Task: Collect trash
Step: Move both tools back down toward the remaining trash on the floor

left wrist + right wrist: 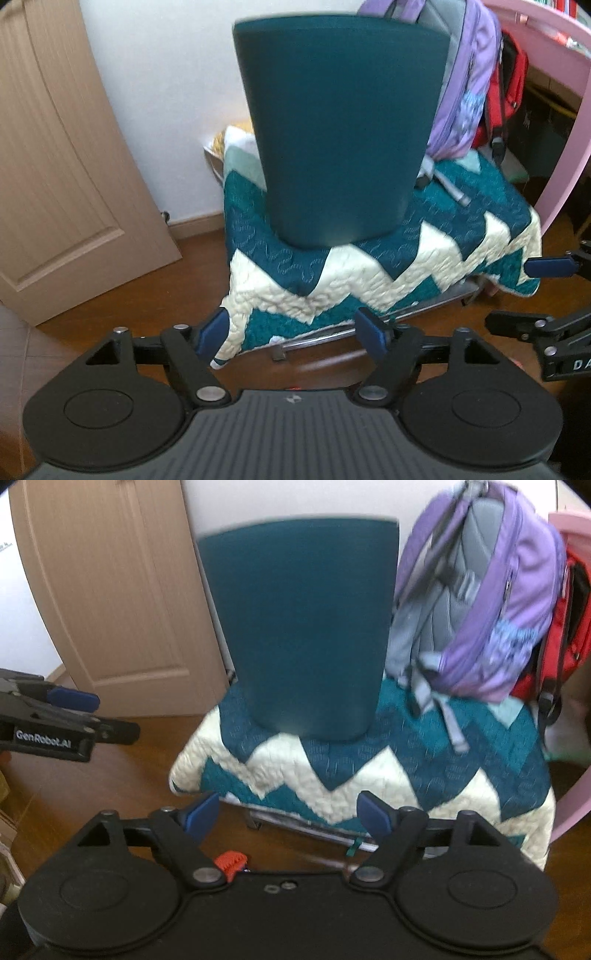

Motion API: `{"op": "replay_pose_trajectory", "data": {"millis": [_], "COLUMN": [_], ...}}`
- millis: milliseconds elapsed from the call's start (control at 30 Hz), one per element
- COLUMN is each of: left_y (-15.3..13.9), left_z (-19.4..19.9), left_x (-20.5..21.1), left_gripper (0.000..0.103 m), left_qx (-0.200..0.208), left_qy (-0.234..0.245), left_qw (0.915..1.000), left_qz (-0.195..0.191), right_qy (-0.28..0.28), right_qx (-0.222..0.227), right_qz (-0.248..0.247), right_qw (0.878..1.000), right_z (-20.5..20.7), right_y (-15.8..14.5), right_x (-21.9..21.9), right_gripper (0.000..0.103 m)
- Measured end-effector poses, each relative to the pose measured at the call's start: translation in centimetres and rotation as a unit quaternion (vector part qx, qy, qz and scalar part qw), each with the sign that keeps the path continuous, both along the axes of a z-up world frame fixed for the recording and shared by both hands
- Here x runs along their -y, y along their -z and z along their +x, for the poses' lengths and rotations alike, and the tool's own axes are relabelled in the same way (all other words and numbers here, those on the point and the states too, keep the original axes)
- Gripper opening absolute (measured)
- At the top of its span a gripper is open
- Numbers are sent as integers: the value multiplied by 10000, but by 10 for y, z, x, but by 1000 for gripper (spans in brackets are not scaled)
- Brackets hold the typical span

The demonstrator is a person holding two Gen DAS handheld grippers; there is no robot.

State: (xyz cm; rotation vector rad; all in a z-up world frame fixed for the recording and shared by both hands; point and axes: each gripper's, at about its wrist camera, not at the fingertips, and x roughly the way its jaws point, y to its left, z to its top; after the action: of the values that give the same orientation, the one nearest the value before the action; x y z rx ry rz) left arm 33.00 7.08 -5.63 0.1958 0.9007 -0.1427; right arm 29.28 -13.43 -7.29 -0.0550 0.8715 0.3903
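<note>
A dark teal bin [338,133] stands upright on a teal and cream zigzag quilt [369,273]; it also shows in the right wrist view [306,627] on the quilt [369,775]. My left gripper [293,332] is open and empty, low in front of the quilt's edge. My right gripper [288,814] is open and empty, also in front of the quilt. The right gripper shows at the right edge of the left wrist view [532,295], the left one at the left edge of the right wrist view [103,716]. No trash piece shows clearly.
A purple backpack [487,602] and a red bag [565,627] lean at the right behind the bin. A beige door [55,166] stands at the left. A pink frame [565,110] is at the right. The floor [147,295] is brown wood.
</note>
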Motion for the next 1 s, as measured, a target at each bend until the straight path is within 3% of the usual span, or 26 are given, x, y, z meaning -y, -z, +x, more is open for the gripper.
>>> {"op": "replay_pose_trajectory", "data": {"millis": [133, 267, 567, 800, 1000], "left_y": [38, 82, 194, 276, 343], "left_z": [4, 12, 32, 46, 58], "left_x": [-12, -21, -44, -51, -58], "left_gripper": [80, 82, 82, 82, 82], "left_qx": [110, -29, -822, -1422, -1969], "left_qy": [129, 256, 359, 224, 1], "left_qw": [9999, 9996, 9957, 9892, 9803], "left_qz": [-3, 93, 227, 260, 173], "right_qy": [185, 179, -166, -680, -714], "right_qx": [-160, -434, -1108, -1616, -2074], "right_qz": [44, 52, -91, -271, -524], "right_qw": [9997, 9989, 9937, 9841, 9742], "right_z": [5, 6, -5, -9, -5], "right_y": [43, 88, 188, 254, 312], "right_x": [4, 4, -12, -31, -44], "right_gripper": [86, 89, 94, 94, 94]}}
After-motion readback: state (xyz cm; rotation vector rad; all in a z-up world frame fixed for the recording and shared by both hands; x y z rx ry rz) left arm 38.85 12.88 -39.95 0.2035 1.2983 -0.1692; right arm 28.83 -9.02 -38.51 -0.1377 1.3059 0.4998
